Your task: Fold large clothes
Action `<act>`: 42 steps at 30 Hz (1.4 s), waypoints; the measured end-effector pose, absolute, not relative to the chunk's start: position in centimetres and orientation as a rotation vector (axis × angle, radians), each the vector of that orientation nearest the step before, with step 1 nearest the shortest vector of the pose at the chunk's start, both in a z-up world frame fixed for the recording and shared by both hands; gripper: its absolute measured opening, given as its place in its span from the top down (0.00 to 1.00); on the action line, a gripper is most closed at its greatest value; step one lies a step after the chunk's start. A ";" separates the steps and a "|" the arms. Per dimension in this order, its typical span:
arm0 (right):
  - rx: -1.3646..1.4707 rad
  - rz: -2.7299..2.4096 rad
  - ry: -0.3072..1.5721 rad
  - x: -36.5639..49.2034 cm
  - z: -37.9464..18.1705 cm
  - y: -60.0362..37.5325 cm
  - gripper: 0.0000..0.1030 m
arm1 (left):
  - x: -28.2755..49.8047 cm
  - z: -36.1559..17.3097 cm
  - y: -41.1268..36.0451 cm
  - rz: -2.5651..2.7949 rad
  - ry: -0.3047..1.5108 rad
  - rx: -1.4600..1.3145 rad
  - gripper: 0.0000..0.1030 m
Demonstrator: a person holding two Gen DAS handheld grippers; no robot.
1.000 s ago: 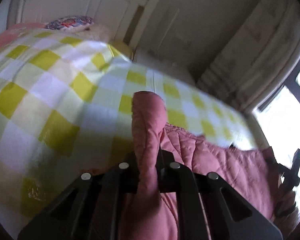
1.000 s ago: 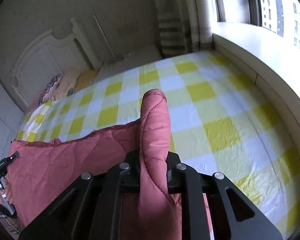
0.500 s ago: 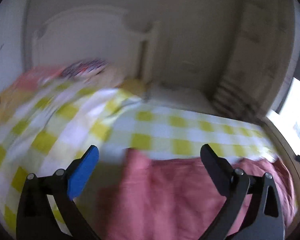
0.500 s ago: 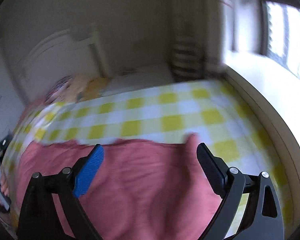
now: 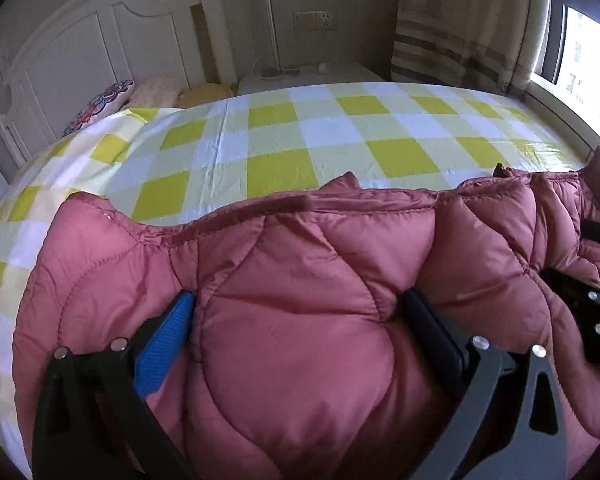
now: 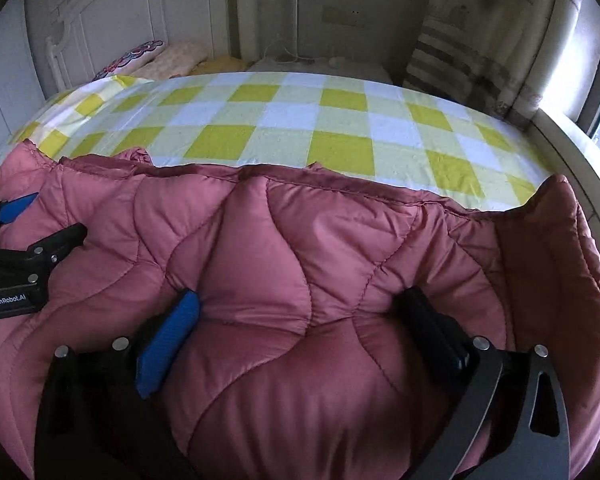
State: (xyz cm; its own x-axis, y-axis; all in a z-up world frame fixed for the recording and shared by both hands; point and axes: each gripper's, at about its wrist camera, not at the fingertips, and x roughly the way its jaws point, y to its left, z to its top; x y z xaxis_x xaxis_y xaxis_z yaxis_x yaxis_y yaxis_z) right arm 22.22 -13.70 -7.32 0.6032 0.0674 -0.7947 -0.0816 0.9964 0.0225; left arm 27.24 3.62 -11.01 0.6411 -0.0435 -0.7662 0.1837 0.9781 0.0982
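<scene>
A puffy pink quilted jacket (image 5: 300,248) lies spread across the near part of the bed, its dark-trimmed edge running left to right. My left gripper (image 5: 298,298) is open wide and pushed down into the padding, which bulges up between its blue and black fingers. In the right wrist view the same jacket (image 6: 260,232) swells between the fingers of my right gripper (image 6: 298,295), whose jaws are opening and stand wide. The left gripper (image 6: 48,218) shows at that view's left edge, resting on the jacket. At the right, a flap of the jacket stands up.
The bed (image 5: 340,152) has a yellow and white checked sheet stretching away beyond the jacket. A white headboard (image 5: 80,40) and pillows (image 5: 100,104) are at the far left. A bedside table (image 5: 300,76), a curtain (image 5: 460,20) and a window ledge (image 6: 580,152) line the far and right sides.
Both grippers held a pinched fold of the jacket a second ago. They have let go, opened wide and dropped lower onto the jacket, which now lies spread on the bed.
</scene>
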 end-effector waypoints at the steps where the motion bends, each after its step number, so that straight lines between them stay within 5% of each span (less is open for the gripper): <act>1: -0.014 0.086 0.917 22.3 -7.3 -13.6 0.05 | 27.3 -11.1 3.7 -0.131 0.864 0.172 0.02; 14: -0.014 0.084 0.918 21.2 -6.5 -13.4 0.05 | 27.2 -11.1 3.8 -0.133 0.864 0.164 0.02; 21: -0.068 -0.035 0.819 19.1 -0.7 -16.4 0.05 | 27.1 -11.0 3.8 -0.134 0.866 0.160 0.02; 26: 0.029 -0.075 0.963 20.3 -6.8 -22.0 0.04 | 27.1 -11.0 3.9 -0.140 0.867 0.156 0.02; 37: 0.242 -0.116 0.932 18.6 -7.2 -26.9 0.05 | 27.0 -11.1 3.9 -0.146 0.866 0.152 0.02; 42: 0.212 -0.293 0.844 17.5 -2.8 -26.3 0.05 | 27.1 -11.1 4.0 -0.147 0.867 0.152 0.02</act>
